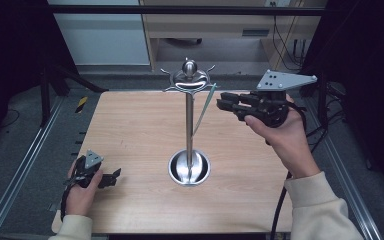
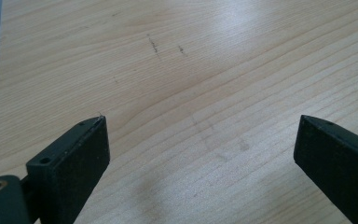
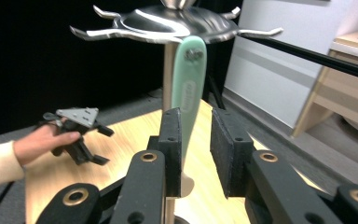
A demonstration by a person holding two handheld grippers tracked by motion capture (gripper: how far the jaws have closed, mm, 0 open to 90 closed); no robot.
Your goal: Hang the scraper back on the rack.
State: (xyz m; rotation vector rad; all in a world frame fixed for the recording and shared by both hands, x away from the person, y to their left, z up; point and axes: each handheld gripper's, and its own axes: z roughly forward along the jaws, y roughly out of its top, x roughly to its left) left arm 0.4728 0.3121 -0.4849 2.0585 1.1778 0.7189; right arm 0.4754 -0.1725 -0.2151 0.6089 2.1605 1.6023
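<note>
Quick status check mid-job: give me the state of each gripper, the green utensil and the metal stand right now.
Right gripper: raised at the stand's top, jaws partly open around the green utensil's handle, a gap on one side.
Left gripper: jaws wide open, nothing between them, low over the table.
Green utensil: hanging from a hook of the stand, tilted.
Metal stand: upright on its round base.

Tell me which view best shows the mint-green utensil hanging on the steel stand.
The right gripper view: the mint-green utensil hangs from the stand, its handle between the right gripper jaws. In the high view the utensil is a thin sliver.
</note>
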